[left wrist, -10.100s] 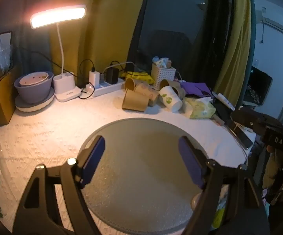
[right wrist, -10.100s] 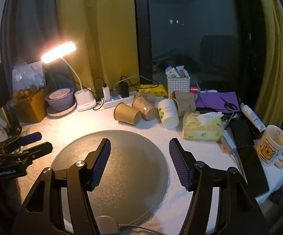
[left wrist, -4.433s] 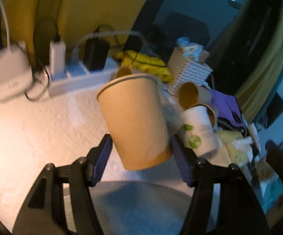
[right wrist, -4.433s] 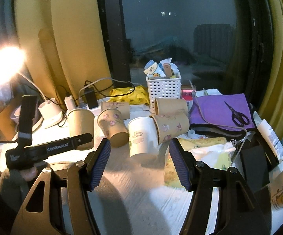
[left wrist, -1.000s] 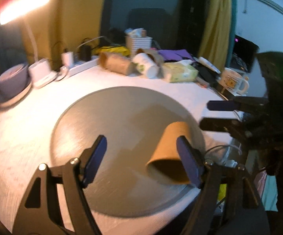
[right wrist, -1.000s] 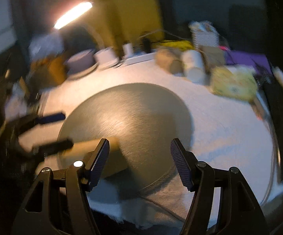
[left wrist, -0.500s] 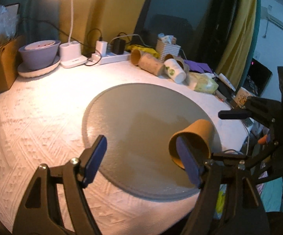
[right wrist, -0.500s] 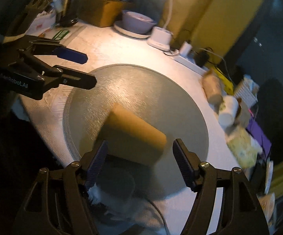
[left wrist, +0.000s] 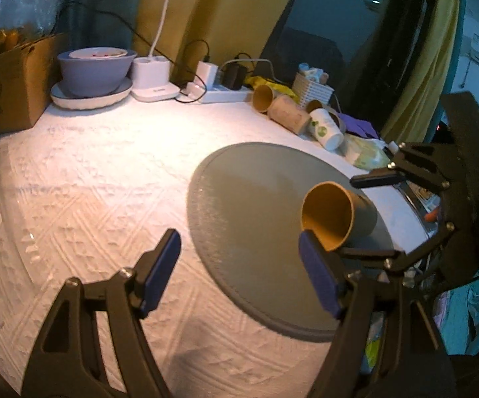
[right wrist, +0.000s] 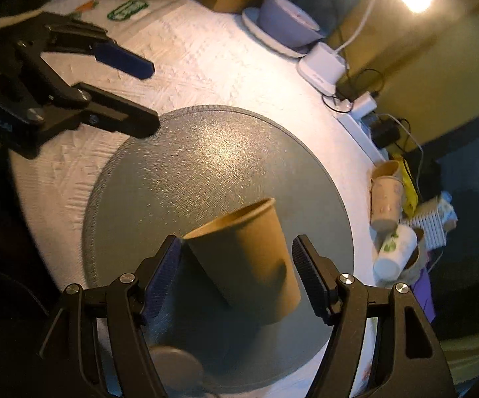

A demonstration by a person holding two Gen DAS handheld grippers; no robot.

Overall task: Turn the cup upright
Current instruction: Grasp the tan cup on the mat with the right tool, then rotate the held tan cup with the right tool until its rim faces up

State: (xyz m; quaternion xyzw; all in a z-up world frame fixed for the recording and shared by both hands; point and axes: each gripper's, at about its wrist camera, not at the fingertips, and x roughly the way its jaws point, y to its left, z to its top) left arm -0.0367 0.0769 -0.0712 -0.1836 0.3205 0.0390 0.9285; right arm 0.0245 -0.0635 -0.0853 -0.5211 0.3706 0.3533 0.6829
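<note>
A brown paper cup [right wrist: 246,258] sits between the fingers of my right gripper [right wrist: 236,278], tilted, its mouth up and away, over the round grey mat [right wrist: 206,152]. The left pad touches the rim; a gap shows at the right pad. In the left wrist view the cup [left wrist: 335,215] shows its open mouth, with the right gripper [left wrist: 372,212] around it at the mat's [left wrist: 256,199] right edge. My left gripper [left wrist: 239,272] is open and empty, left of the cup, and also shows in the right wrist view [right wrist: 146,96].
Several paper cups [left wrist: 292,116] lie on their sides at the back by a white basket [left wrist: 312,89]. A power strip [left wrist: 219,94], lamp base [left wrist: 153,79], grey bowl [left wrist: 95,69] and cardboard box [left wrist: 7,83] line the back left.
The right gripper has swung over the mat with the cup between its fingers, tipping its mouth upward. The left gripper has drawn back to the left, still open.
</note>
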